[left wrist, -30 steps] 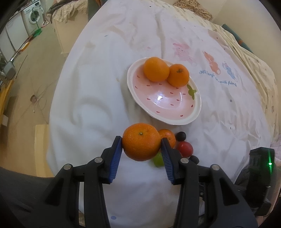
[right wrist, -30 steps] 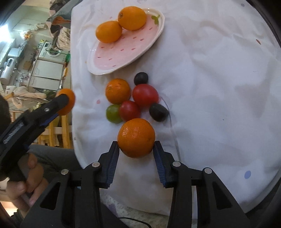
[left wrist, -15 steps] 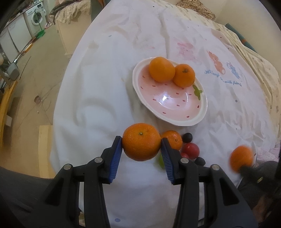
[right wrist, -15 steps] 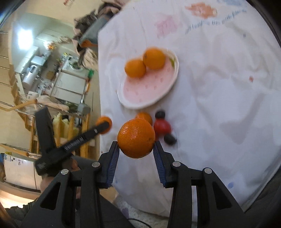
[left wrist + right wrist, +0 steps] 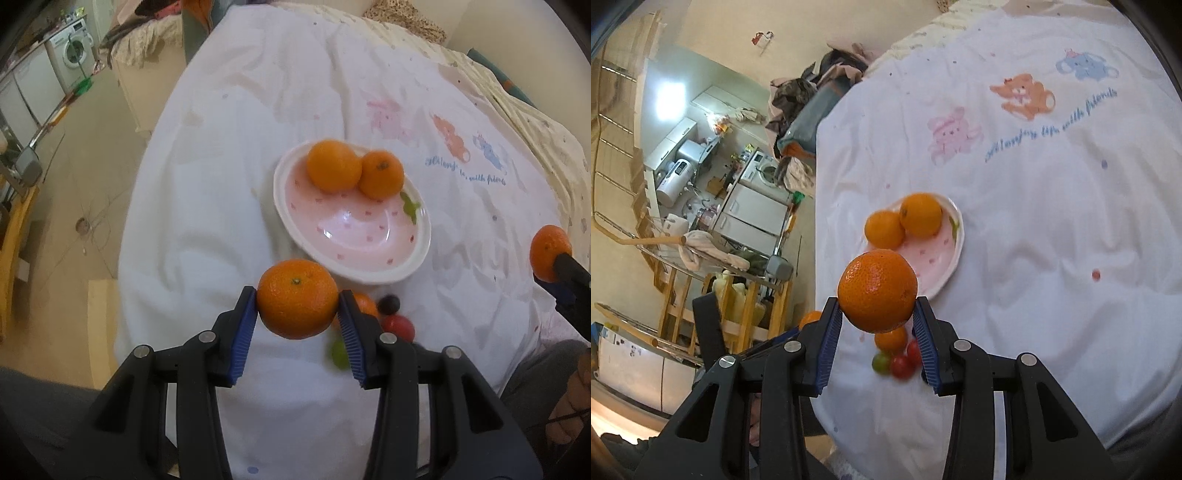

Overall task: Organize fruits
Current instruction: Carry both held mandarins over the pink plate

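Orange fruits: two on plate (image 5: 413,258), one per gripper.

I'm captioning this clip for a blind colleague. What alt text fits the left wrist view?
The left gripper clamps an orange above a white cloth. Beyond it a pink plate holds two oranges, with small fruits near the gripper.
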Demonstrator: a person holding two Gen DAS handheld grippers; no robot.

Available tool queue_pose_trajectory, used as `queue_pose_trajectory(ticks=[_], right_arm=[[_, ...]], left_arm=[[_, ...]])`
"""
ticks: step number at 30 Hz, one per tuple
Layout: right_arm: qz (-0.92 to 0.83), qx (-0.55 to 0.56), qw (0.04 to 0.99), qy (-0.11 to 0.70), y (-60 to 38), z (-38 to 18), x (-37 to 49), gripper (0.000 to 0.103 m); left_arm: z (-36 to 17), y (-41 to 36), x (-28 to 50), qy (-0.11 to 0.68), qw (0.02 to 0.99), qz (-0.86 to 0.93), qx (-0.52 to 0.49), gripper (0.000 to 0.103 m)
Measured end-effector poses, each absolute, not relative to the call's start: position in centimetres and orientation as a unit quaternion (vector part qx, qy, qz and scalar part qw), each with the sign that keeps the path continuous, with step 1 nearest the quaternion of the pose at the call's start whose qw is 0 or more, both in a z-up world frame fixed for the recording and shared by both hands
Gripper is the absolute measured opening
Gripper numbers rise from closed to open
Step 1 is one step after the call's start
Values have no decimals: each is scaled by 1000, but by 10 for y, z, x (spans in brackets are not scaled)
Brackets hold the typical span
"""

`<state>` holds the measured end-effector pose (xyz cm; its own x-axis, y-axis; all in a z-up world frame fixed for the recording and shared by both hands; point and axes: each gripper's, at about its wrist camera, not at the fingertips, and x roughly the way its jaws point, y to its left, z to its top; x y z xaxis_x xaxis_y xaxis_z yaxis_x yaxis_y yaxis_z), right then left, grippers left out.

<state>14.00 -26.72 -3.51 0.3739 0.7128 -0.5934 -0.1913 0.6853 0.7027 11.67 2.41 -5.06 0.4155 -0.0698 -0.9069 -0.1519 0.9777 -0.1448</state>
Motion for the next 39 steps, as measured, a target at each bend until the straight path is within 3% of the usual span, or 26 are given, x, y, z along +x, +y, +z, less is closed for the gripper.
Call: queue_pose_trajectory(ticks=[12,39], right_arm=[[287,264,788,476,-264,-41,189,42],[278,153,747,585,-189,-125,259,42]], left_arm=[[-27,23,168,523,850,28,-56,40],[-101,4,239,571,821,9,-11,40]])
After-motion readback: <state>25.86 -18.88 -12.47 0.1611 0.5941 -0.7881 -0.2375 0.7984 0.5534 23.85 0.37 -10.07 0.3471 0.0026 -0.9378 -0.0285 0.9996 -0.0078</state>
